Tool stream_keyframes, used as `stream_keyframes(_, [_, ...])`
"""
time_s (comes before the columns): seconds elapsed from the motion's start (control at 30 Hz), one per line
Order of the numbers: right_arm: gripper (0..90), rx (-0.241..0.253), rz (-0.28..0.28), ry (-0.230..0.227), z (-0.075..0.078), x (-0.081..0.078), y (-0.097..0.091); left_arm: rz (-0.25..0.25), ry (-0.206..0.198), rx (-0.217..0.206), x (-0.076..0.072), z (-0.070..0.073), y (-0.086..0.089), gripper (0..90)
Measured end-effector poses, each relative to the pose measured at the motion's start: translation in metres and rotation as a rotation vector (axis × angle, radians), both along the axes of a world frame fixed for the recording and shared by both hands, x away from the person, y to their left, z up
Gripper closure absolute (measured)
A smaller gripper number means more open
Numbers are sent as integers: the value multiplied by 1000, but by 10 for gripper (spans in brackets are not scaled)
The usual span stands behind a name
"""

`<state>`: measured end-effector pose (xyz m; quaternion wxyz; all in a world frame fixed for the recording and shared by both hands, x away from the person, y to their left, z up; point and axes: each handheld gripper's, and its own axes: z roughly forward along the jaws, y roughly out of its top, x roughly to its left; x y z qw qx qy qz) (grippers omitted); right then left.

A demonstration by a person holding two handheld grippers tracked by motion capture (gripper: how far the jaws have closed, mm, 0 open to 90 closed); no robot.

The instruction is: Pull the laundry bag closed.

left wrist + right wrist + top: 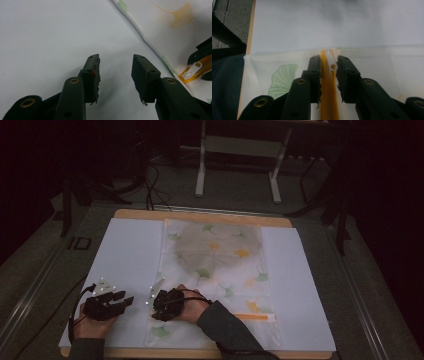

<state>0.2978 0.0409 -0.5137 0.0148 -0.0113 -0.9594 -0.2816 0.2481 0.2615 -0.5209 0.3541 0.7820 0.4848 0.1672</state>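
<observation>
Zipper pull (331,62) white plastic, small, on orange zipper (326,100) at near left corner of mesh bag (220,265). Bag soft, light, limp. Right gripper (329,66) straddles pull, jaws narrowly apart, not visibly pinching. Left gripper (115,70) spread, empty, left of bag. Grab pull tab; likely slippery.

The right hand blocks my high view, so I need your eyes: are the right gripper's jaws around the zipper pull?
Observer: Yes. In the right gripper view, the right gripper has a jaw on each side of the white zipper pull, with a gap left on one side.
Operator: Which way does the zipper run from there?
Observer: The orange zipper runs back between the jaws toward the camera. The pull sits at the edge of the bag.
Operator: And the left gripper?
Observer: In its own view, the left gripper has open, empty jaws over the white sheet, beside the bag.
</observation>
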Motion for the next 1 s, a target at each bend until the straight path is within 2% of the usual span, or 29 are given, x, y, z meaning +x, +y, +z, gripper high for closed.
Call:
stream_keyframes(0.13, [813,-1,-1,-2,-1,0,3,-1,1,1,0,0,0,580])
stream_keyframes(0.6, [835,-36,-7,-7,-4,-1,10,-8,5,3,0,0,-2,580])
stream_keyframes(0.83, [837,-26,-13,-8,-5,-1,6,-20,13,5,-1,1,-4,584])
stream_keyframes(1.0, [837,-30,-17,-16,-4,-3,5,-56,24,-4,-5,3,-10,590])
